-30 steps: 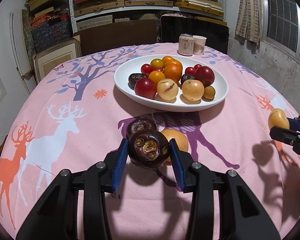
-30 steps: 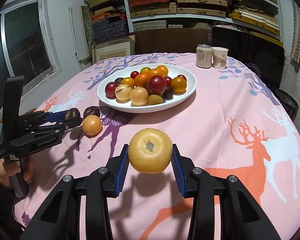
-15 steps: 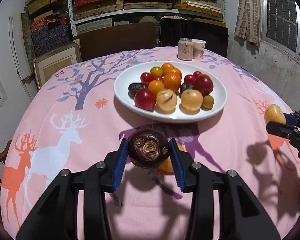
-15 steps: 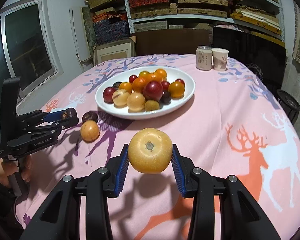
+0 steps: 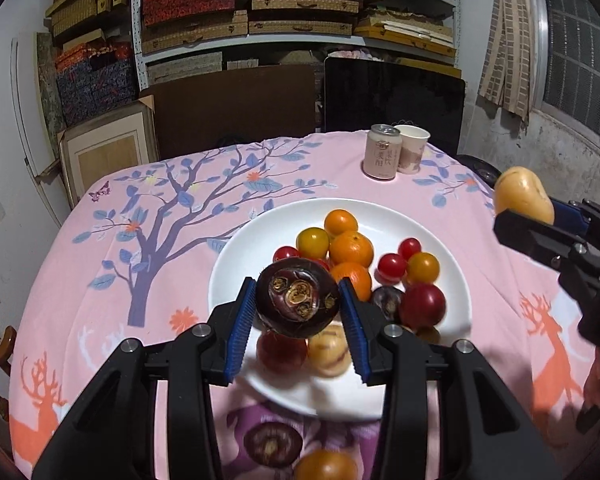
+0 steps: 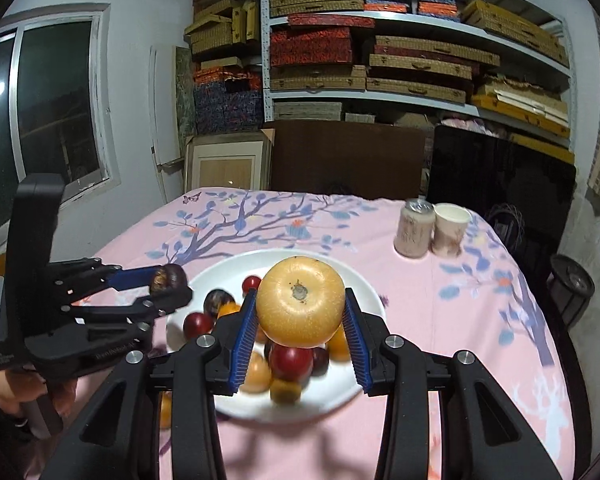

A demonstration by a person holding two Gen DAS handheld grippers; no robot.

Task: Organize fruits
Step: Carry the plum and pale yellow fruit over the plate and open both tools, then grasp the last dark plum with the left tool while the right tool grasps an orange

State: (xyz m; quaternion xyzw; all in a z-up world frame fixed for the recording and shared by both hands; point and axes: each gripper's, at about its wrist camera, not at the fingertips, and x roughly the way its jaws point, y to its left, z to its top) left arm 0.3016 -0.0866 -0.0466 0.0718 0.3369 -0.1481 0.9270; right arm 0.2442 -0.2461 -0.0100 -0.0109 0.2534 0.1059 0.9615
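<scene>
Shelves of boxes back a pink-clothed worktop [image 5: 99,280]. From the left wrist, the left gripper [image 5: 297,308] has its jaws clamped on a dark mangosteen [image 5: 297,302], poised above the near side of the white plate [image 5: 235,264] of fruit; two fruits lie on the cloth below the jaws.

From the right wrist, the right gripper [image 6: 300,320] clamps a yellow pear [image 6: 301,301] over the plate's middle. Judged step: delivery; next, lower and release into bare plate room, clear of the other gripper.

My round white plate [image 5: 235,264] sits on a pink surface [image 5: 99,280] patterned with blue-leaved trees and orange deer.
</scene>
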